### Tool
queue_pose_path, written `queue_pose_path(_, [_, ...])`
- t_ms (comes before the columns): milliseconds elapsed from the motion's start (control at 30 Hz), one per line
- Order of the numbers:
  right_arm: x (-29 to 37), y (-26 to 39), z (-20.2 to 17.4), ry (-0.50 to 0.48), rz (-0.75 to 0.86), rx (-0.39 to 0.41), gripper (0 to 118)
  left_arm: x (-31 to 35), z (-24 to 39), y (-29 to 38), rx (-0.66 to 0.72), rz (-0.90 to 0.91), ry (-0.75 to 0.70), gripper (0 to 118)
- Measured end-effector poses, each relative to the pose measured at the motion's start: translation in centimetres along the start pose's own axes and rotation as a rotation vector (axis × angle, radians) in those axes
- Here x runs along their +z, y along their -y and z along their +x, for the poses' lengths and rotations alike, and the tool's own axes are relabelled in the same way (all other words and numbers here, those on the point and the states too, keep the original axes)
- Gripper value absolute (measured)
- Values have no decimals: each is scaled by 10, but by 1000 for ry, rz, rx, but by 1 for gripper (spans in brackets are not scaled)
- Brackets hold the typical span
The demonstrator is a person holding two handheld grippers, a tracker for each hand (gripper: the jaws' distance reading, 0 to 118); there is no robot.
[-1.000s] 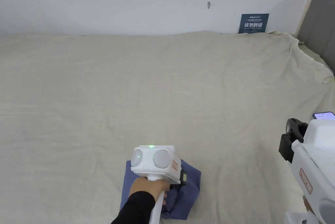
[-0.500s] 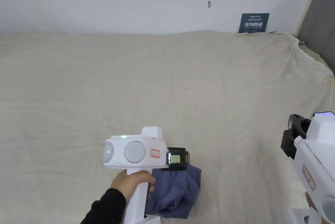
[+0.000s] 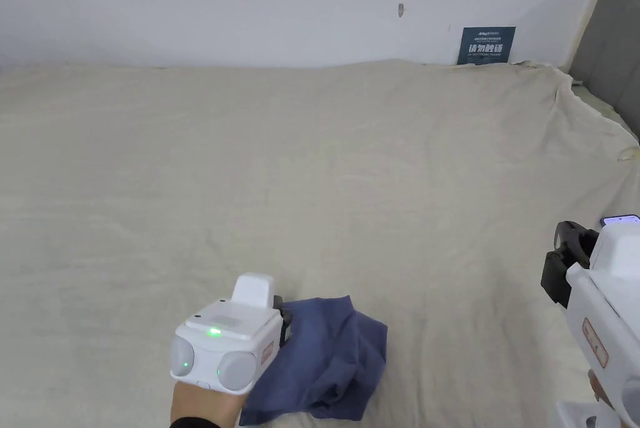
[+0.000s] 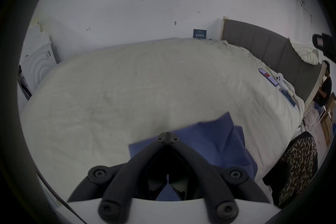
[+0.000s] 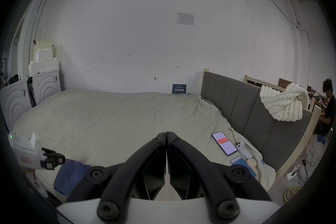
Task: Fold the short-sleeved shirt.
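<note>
A dark blue short-sleeved shirt (image 3: 331, 354) lies crumpled on the beige bed sheet (image 3: 312, 166) near the front edge. My left gripper (image 3: 284, 323) is at the shirt's left edge, and its white body covers that part of the cloth. In the left gripper view its jaws (image 4: 168, 138) are together with a strip of blue shirt (image 4: 209, 140) caught between them. My right gripper (image 3: 565, 254) hovers over the bed's right side, away from the shirt. In the right gripper view that gripper (image 5: 166, 134) is shut with nothing in it; the shirt (image 5: 69, 177) and left gripper (image 5: 54, 160) appear low left.
Two phones (image 5: 224, 143) and small white items lie on the bed's right edge by the grey headboard (image 5: 254, 109). A white knitted blanket (image 5: 283, 102) hangs on the headboard. A blue sign (image 3: 486, 45) leans on the wall. A person (image 5: 327, 109) sits far right.
My left gripper has turned and moved left and toward the bed's front edge, keeping hold of the shirt, whose top edge now lies flatter and wider. The right gripper has barely moved.
</note>
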State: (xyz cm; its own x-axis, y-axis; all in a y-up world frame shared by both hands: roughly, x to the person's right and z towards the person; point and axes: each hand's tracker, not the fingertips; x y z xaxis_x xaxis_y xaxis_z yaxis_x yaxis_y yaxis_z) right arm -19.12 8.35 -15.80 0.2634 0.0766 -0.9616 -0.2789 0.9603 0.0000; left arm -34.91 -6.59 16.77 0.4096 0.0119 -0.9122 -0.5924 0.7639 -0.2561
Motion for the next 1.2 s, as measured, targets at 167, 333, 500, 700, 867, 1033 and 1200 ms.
queue_pose_path(167, [-1,3,2,4,-8,3,0,-11,24,26,0,-18,9,0])
queue_pose_path(333, [-2,7,8,13,-23,3,0,-17,65,34,-70,-24,14,0])
queue_pose_path(500, [-3,11,16,28,-37,1,0,-20,93,37,-106,-5,25,0])
queue_pose_path(700, [-3,12,22,43,-44,1,0,-22,107,36,-147,9,24,0])
queue_pose_path(867, [-5,13,23,48,-48,-2,0,-16,120,41,-215,27,12,0])
queue_pose_path(1033, [-7,14,21,41,-51,-3,0,-20,127,42,-230,18,33,0])
queue_pose_path(1200, [-6,13,18,36,-50,-4,0,-17,124,37,-242,11,41,0])
